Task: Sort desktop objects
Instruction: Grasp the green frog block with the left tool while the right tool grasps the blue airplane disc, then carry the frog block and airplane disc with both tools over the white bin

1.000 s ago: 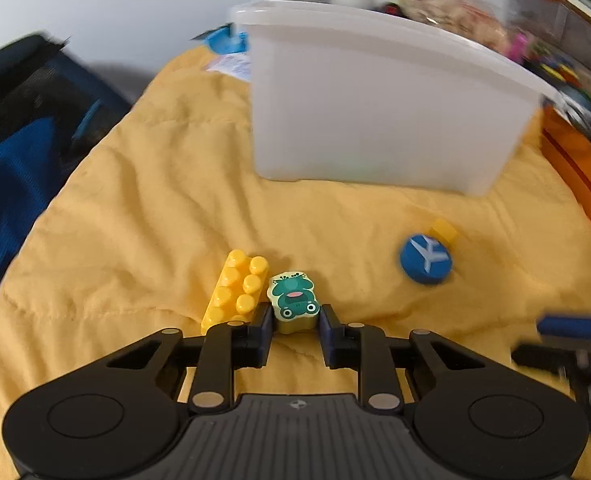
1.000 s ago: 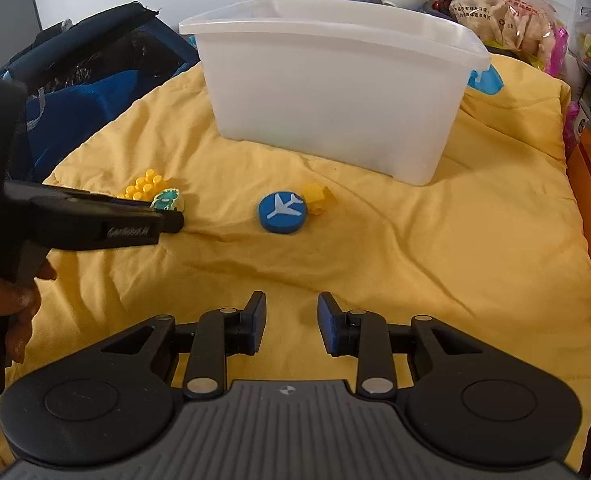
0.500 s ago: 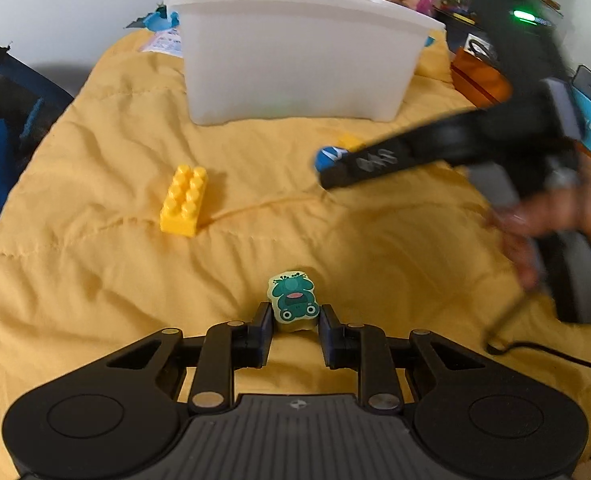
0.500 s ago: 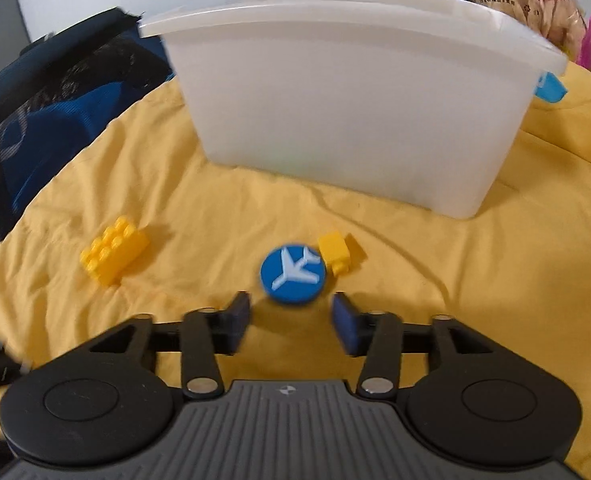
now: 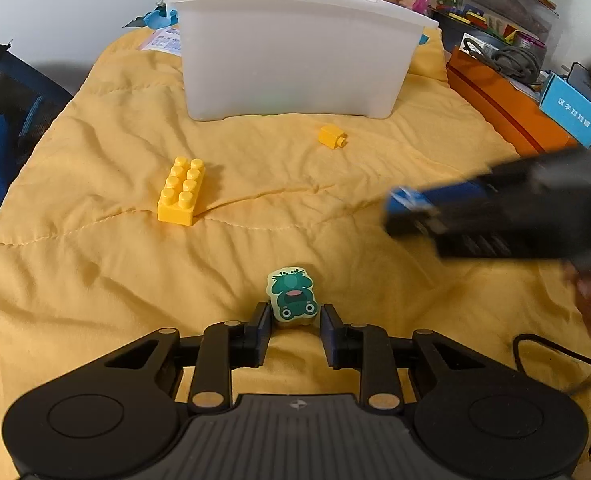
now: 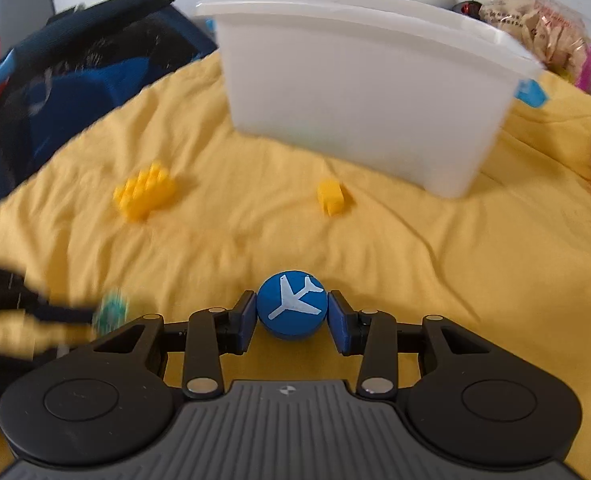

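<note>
Frog piece (image 5: 292,297) carried nearer, left tool (image 5: 293,318) opening around it

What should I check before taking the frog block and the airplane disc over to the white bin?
1. Right hand-held gripper on airplane disc: jaws closing, pads at both sides: ok.
2. Left hand-held gripper on frog block: jaws opening, gap at one pad: not ok.
3. White bin upright, top open: ok.
4. Room inside the bin: cannot tell.
5. Large yellow brick and small yellow brick clear of both grippers: ok.
</note>
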Motion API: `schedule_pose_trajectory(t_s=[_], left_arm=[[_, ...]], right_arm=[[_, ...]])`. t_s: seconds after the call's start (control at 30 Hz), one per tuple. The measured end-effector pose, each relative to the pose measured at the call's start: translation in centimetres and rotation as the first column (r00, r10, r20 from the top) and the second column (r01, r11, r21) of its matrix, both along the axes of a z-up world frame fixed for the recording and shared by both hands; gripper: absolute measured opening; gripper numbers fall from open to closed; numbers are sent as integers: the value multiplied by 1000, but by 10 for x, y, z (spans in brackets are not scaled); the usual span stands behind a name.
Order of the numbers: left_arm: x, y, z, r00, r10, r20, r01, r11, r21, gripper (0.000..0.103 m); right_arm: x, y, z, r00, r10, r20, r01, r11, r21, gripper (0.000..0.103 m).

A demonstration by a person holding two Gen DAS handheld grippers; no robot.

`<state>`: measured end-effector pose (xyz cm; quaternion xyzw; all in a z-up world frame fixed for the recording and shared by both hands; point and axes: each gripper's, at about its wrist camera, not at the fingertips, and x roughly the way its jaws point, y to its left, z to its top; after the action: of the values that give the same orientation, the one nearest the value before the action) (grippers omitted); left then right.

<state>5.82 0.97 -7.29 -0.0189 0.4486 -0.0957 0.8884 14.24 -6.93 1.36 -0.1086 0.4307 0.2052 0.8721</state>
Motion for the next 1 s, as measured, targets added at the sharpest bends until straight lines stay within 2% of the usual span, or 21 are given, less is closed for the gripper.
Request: schedule_pose_trajectory(t_s=[0.2, 0.27, 0.3, 0.43, 0.47, 0.5, 0.7, 1.0], left_arm=[[1, -6, 1, 1000, -3, 23, 2, 1000, 21, 33], [0, -7, -2, 999, -15, 50, 13, 999, 46, 28], [-1, -8, -2, 998, -14, 60, 11, 999, 53, 27], [-1, -5, -1, 998, -4, 58, 2, 999, 35, 27], [-1, -5, -1, 998, -5, 59, 2, 999, 37, 27], [-2, -6, 0, 998, -7, 61, 5, 999, 40, 27], [-5, -8, 8, 997, -13, 80, 11, 999, 34, 27], [-5, -8, 36, 987, -12, 161, 3, 998, 58, 27]], right_arm=[[-15, -7, -9, 998, -60, -20, 61, 998, 7, 44], [-15, -7, -8, 998, -56, -25, 56, 998, -1, 62], [-16, -7, -9, 998, -56, -22, 56, 998, -9, 62], [-19, -6, -10, 999, -45, -18, 45, 999, -17, 55], [-19, -5, -10, 999, -40, -19, 39, 999, -9, 45], [-20, -5, -9, 999, -35, -16, 35, 999, -9, 42], [-22, -4, -5, 1000, -14, -15, 13, 1000, -16, 42], [-25, -12, 13, 999, -7, 34, 7, 1000, -29, 42]])
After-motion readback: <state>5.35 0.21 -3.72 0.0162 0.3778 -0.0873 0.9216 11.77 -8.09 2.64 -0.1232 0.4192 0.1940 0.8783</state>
